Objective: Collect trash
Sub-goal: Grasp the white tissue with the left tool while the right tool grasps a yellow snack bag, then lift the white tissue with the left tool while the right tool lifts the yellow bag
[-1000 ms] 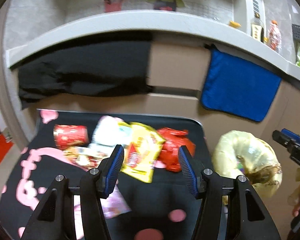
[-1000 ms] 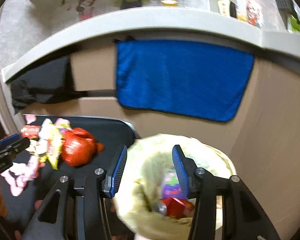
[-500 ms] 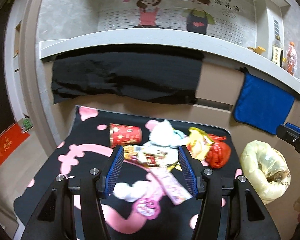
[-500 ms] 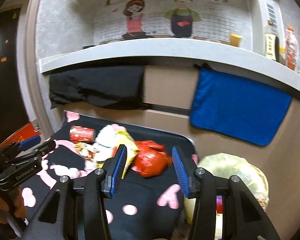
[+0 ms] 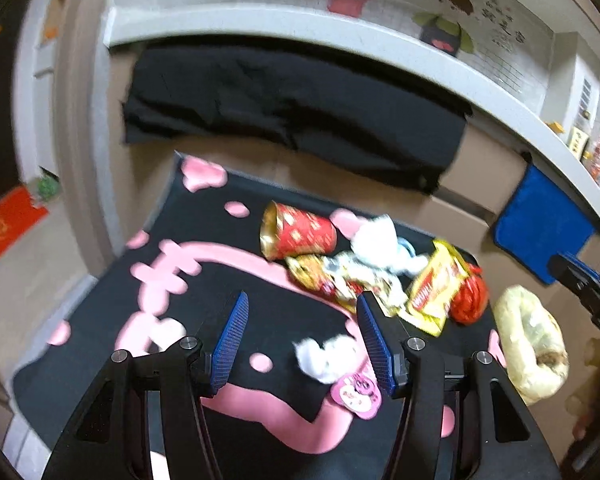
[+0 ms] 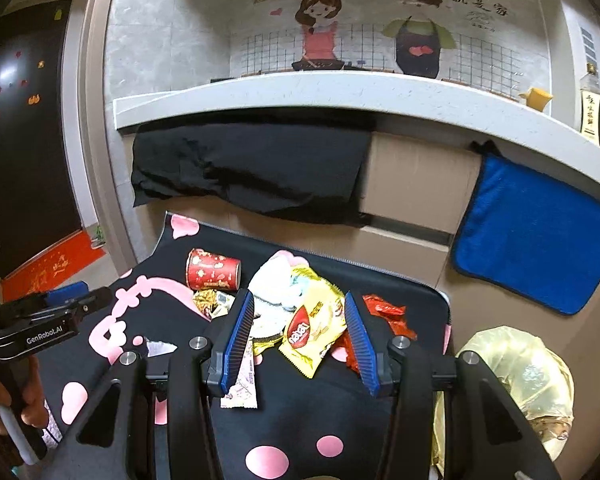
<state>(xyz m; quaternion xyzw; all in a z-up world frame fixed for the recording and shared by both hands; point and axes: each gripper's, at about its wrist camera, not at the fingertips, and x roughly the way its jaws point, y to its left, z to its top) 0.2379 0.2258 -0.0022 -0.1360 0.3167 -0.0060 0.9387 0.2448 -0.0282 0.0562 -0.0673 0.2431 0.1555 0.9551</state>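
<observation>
Left-wrist view, left to right. A black table cover (image 5: pixel 204 240) with pink shapes carries the trash. The left gripper (image 5: pixel 300 340) hangs above it, fingers moderately wide with nothing between them. Behind its left finger lies bare cover; near its right finger lies a crumpled white tissue (image 5: pixel 324 356) beside a pink round sticker (image 5: pixel 356 394). Farther back, a red paper cup (image 5: pixel 298 236) lies on its side, touching a pile of wrappers. In that pile, white crumpled paper (image 5: pixel 376 240) sits beside a yellow snack packet (image 5: pixel 436 292), with a red wrapper (image 5: pixel 470 300) at the right end. Beyond the cover's right edge stands a bin lined with a yellowish bag (image 5: pixel 532 344).

Right-wrist view, left to right. A hand (image 6: pixel 4 400) grips the left gripper's handle at the frame's edge. The right gripper (image 6: pixel 300 336) hangs over the pile, fingers fairly wide and empty; the yellow snack packet appears between them but lies below on the cover. A blue cloth (image 6: pixel 536 248) hangs at the right from the counter (image 6: pixel 340 88), above the bin.
</observation>
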